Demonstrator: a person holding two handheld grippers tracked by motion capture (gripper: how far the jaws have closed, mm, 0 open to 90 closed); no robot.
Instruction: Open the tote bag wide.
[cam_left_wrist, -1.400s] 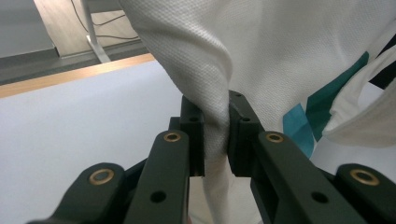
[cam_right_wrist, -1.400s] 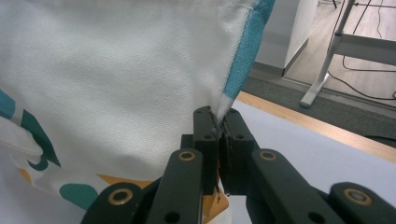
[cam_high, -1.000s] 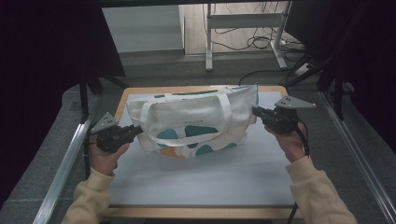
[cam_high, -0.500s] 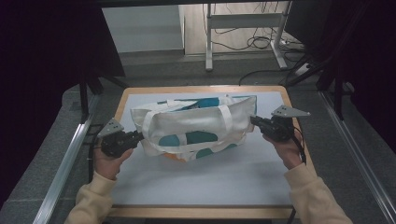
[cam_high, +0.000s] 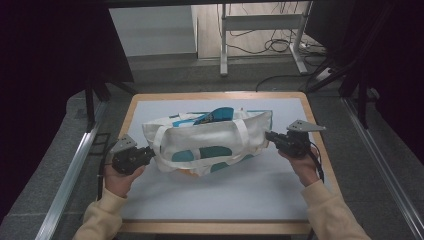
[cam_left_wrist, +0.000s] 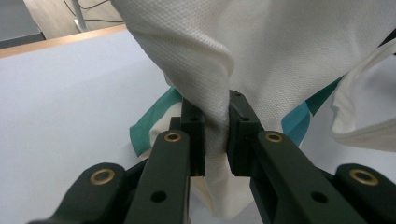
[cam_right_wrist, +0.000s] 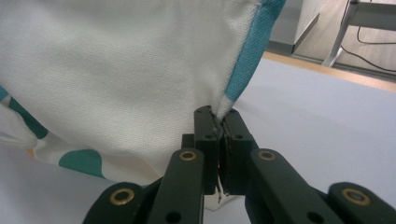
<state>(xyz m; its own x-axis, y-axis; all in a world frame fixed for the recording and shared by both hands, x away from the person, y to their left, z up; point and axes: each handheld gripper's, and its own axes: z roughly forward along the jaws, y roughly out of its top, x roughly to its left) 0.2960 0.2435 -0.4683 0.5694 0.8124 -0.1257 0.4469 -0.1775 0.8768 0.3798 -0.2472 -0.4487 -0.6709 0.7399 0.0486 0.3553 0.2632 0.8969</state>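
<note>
The wood-edged counter with a pale blue-grey top (cam_high: 210, 195) carries one item, which sits between the two tools. Around it are grey carpeted floor (cam_high: 50, 175) and, beyond the far edge, a white metal frame with loose cables (cam_high: 260, 45).

The item is a white woven fabric tote bag with teal patches and white strap handles (cam_high: 210, 140). It is stretched sideways between the two tools, its mouth facing up and a teal piece showing at the opening. Its lower edge rests on the counter.

The left tool (cam_high: 145, 154) is at the bag's left end, held by the left hand (cam_high: 117, 179) in a cream sleeve. In the left gripper view the left tool (cam_left_wrist: 215, 126) is clenched on a gathered fold of the white fabric (cam_left_wrist: 243, 60), which rises directly from between the jaws.

The right tool (cam_high: 270, 136) is at the bag's right end, held by the right hand (cam_high: 302, 162). In the right gripper view the right tool (cam_right_wrist: 218, 135) is clenched on the bag's corner, where a teal strip (cam_right_wrist: 247, 56) runs up from the jaws; the jaws stand almost together on thin fabric.
</note>
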